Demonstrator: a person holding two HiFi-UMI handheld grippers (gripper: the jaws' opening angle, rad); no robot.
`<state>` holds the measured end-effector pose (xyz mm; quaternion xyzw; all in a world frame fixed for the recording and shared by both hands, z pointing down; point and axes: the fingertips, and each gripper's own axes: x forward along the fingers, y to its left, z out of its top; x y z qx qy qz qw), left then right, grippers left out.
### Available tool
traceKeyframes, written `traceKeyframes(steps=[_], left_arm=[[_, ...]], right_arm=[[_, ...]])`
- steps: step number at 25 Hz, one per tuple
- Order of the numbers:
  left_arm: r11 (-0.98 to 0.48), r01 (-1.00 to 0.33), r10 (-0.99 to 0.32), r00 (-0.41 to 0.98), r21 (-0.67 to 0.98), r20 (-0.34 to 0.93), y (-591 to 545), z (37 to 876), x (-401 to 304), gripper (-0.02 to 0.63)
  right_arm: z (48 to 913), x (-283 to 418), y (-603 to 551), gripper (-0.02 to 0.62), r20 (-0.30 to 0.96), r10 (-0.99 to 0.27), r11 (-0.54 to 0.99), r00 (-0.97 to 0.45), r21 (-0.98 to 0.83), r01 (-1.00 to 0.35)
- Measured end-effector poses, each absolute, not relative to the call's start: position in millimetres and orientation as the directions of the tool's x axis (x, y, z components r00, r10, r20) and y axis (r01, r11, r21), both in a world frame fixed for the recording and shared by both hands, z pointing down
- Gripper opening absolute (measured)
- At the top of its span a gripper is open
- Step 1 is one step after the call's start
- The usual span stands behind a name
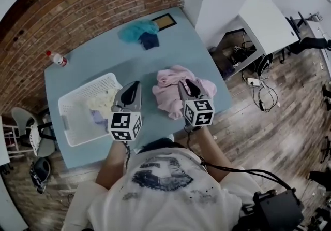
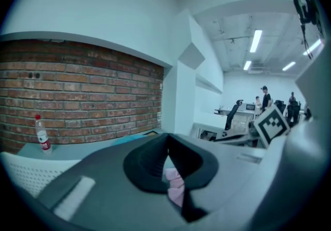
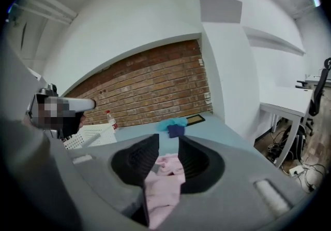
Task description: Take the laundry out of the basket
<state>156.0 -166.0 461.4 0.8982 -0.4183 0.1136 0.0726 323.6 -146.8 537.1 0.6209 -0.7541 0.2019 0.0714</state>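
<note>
The counter [image 1: 181,54] was viewed steeply from overhead in the head view, well above the fingers [image 1: 132,92]. Each gripper view was set close behind its own fingers, aimed nearly level past them at the brick wall [image 2: 77,85]. The water bottle [image 1: 57,58], left of the fingers, was shared by all views.

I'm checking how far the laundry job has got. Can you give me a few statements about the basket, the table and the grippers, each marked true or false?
1. The right gripper is closed on the pink garment. True.
2. The basket is empty. False: a pale yellow piece and a lavender piece lie in it.
3. A water bottle stands on the table near the brick wall. True.
4. The teal cloth lies in the basket. False: it lies at the table's far end, beside a dark blue cloth.
</note>
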Motion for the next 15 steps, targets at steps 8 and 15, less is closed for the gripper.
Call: traceKeyframes(steps=[8,15], left_arm=[[-0.576,-0.817,-0.790,0.566,0.028,0.235,-161.4,443.5,94.4,-0.011],[-0.545,-0.838,-0.816,0.538,0.030,0.212,-160.5,433.8,66.6,-0.011]], right_arm=[[480.3,245.7,-150.6,0.114,0.255,-0.911,0.281,-0.323,-0.187,-0.941],[449.7,216.6,-149.2,0.067,0.192,-0.917,0.321,-0.349,-0.162,-0.933]])
